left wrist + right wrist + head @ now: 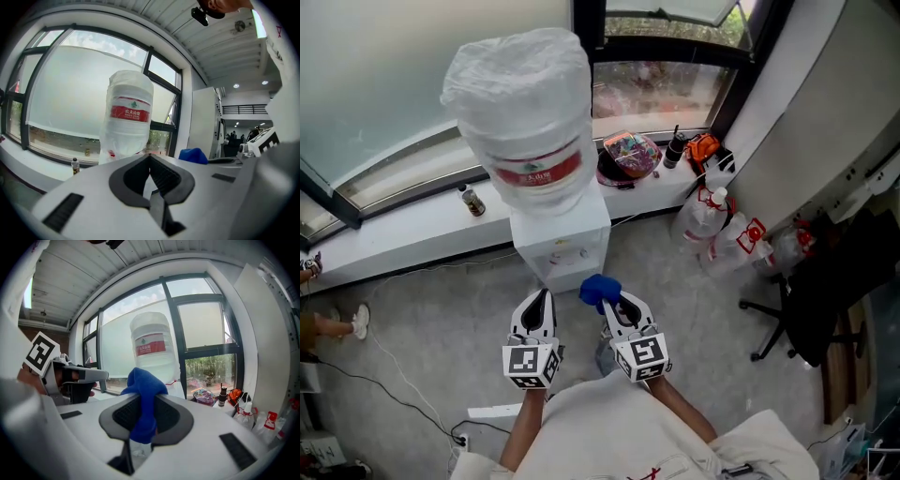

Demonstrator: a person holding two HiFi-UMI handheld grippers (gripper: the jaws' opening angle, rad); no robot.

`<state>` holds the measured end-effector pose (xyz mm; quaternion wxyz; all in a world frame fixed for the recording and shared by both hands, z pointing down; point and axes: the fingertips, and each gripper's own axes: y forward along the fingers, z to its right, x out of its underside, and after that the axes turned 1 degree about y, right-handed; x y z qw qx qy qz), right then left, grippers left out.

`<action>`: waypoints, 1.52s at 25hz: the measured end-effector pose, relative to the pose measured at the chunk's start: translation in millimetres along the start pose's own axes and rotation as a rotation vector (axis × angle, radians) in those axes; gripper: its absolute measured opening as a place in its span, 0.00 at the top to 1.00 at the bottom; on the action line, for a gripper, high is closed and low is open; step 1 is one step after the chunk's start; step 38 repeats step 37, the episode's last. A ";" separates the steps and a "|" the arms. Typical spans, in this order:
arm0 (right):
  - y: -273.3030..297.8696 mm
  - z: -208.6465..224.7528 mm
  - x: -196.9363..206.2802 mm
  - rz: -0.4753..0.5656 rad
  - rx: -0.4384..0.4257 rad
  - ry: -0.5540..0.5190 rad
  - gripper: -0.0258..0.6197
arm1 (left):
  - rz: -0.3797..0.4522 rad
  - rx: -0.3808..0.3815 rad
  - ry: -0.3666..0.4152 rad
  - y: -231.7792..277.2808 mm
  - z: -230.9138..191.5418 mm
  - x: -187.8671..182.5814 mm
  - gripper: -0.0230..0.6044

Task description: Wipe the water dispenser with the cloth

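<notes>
Nearest, the left claw (539, 300) is closed on nothing and the right claw (612, 302) is clamped on the blue cloth (598, 290), held just before the water dispenser (564, 246) front. I cannot tell whether they touch, nor how much wiping is done. The floor (422, 300) lies open to the left; spray bottles (712, 220) crowd the right, and the window sill (412, 220) runs close behind.

Water dispenser (560, 246) lower front was partly hidden by cloth (599, 290) and left hand-held gripper (541, 298); bottle label (536, 172) print too small to read.
</notes>
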<state>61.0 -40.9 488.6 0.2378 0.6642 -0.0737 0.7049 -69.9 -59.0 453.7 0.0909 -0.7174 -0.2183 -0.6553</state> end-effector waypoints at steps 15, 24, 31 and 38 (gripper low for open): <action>-103.9 -71.5 28.7 0.008 0.028 -0.010 0.84 | -0.004 0.034 0.008 -122.6 39.6 30.9 0.95; -132.0 -83.1 35.3 0.016 0.040 -0.020 0.84 | 0.005 0.049 0.007 -149.6 54.5 37.6 0.95; -141.4 -84.2 39.7 0.010 0.048 -0.024 0.84 | 0.010 0.053 0.004 -157.8 60.7 39.5 0.95; -142.7 -85.2 40.7 0.017 0.051 -0.030 0.84 | 0.009 0.045 0.007 -162.2 60.6 42.4 0.95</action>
